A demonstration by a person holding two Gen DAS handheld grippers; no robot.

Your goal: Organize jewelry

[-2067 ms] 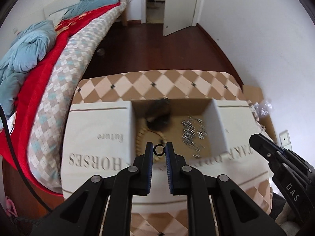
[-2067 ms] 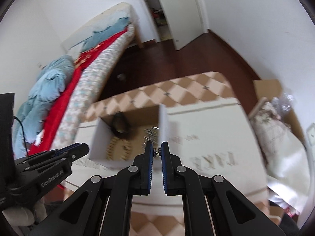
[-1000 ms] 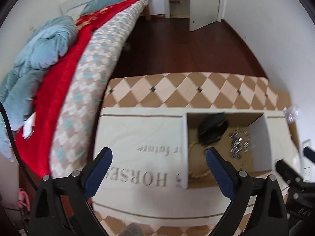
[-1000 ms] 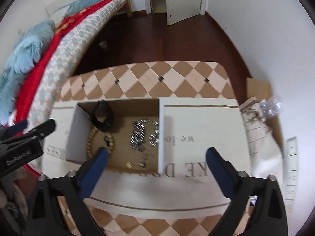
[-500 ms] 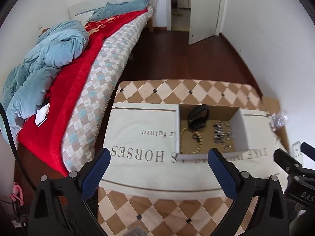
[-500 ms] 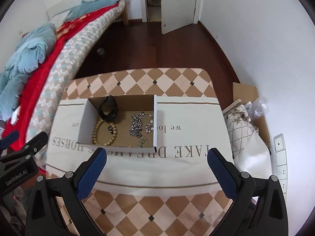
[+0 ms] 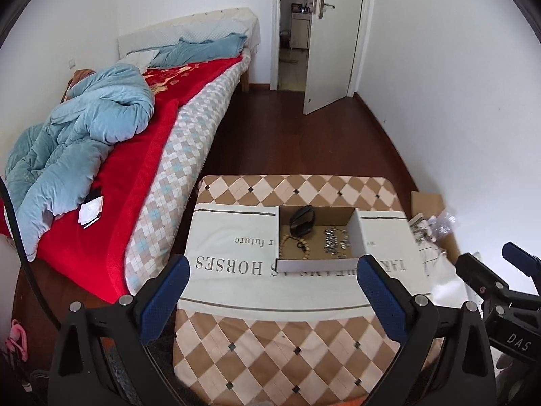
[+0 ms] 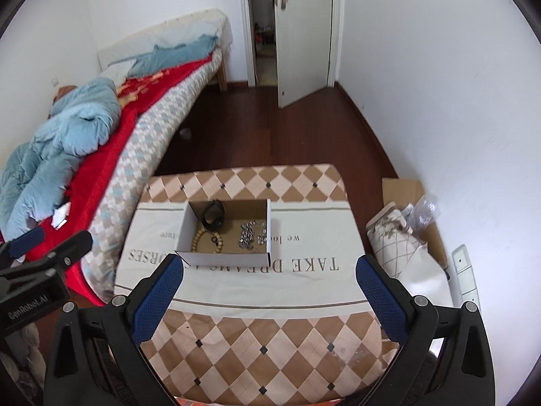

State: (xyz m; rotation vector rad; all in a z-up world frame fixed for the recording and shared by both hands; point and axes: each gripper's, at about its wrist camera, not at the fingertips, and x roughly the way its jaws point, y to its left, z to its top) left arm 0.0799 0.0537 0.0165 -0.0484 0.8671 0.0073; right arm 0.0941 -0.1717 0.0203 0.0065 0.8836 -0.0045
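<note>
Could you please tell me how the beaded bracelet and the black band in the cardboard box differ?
The beaded bracelet is tan, made of separate round beads, and lies flat near the front of the box. The black band is dark, one solid loop, and rests further back, apparently against the rear wall. Both sit in the box's left half, left of the silver jewelry.

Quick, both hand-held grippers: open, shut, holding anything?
Left gripper: open, empty.
Right gripper: open, empty.

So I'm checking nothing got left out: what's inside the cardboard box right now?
Inside the cardboard box: a black band at the back, a wooden bead bracelet with a small dark ring on it, and a heap of silver chain pieces. The near wall hides the front floor.
</note>
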